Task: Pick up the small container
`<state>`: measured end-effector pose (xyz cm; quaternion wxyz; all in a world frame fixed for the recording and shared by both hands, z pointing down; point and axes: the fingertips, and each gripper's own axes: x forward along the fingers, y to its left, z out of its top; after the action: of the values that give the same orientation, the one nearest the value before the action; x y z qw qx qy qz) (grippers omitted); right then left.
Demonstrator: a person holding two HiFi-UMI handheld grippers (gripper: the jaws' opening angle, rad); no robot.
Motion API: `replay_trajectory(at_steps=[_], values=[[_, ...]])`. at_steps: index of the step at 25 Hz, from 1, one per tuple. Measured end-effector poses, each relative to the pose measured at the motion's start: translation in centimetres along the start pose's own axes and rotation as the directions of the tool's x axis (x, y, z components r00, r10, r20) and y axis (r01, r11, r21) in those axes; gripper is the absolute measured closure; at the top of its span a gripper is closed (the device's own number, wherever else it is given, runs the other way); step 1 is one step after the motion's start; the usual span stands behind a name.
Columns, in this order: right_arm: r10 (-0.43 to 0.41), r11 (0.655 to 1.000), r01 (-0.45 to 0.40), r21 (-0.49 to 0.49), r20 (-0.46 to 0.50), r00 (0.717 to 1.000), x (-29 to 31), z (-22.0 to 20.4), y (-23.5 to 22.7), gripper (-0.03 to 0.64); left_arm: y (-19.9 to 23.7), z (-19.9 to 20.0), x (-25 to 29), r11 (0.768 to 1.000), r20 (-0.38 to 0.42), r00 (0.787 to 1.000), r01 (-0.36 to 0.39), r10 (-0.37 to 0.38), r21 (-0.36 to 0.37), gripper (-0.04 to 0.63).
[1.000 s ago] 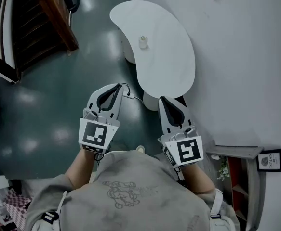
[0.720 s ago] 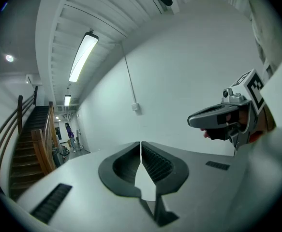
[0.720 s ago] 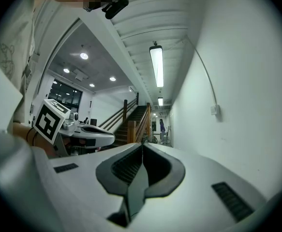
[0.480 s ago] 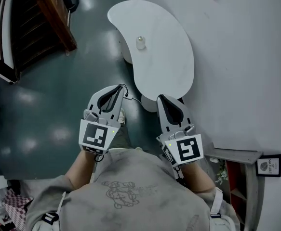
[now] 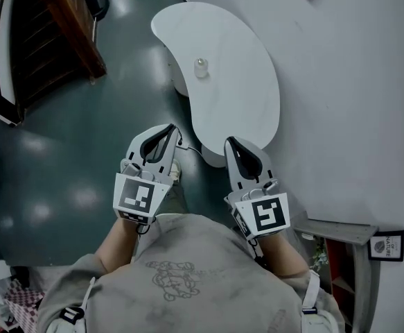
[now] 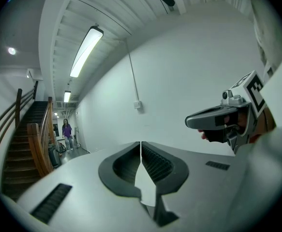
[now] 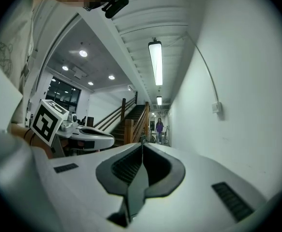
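The small container [image 5: 201, 66], a pale round jar with a knobbed lid, stands on the white kidney-shaped table [image 5: 243, 82] in the head view. Both grippers are held up in front of the person's chest, well short of the table's near end. My left gripper [image 5: 170, 127] is shut with nothing in it; in its own view the jaws [image 6: 141, 147] meet on a thin line. My right gripper [image 5: 229, 141] is likewise shut and empty, its jaws [image 7: 142, 147] closed together. The container shows in neither gripper view.
Dark glossy floor [image 5: 63, 151] lies left of the table, a white wall [image 5: 354, 82] to its right. A wooden staircase [image 5: 56, 26] rises at the upper left. Far down the corridor stands a person in purple [image 7: 159, 126].
The table and container have drifted slightly down and left in the head view as the person steps forward. Both grippers keep their pose and stay shut.
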<state>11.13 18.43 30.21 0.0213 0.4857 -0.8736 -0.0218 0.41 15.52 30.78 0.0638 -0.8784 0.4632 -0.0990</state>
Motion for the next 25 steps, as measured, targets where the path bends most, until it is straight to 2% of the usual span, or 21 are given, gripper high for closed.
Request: replay_trajectory(at_steps=[6,13,25], values=[[-0.012,1.000,0.012,0.010,-0.013,1.000,3.5,-0.4,-1.4,0.586,3.0,0.4,3.2,0.997,-0.006,1.000,0.018,-0.019,-0.079,0.574],[-0.025,1.000,0.025,0.014,-0.027,0.999,9.1,-0.6,-3.1,0.586,6.9,-1.5,7.4,0.995,-0.005,0.998,0.059,-0.060,-0.077,0.574],[-0.100,0.995,0.100,0.002,-0.062,0.993,22.2,0.6,-7.9,0.586,16.6,-1.8,17.2,0.988,-0.017,0.990,0.141,-0.142,-0.068,0.574]])
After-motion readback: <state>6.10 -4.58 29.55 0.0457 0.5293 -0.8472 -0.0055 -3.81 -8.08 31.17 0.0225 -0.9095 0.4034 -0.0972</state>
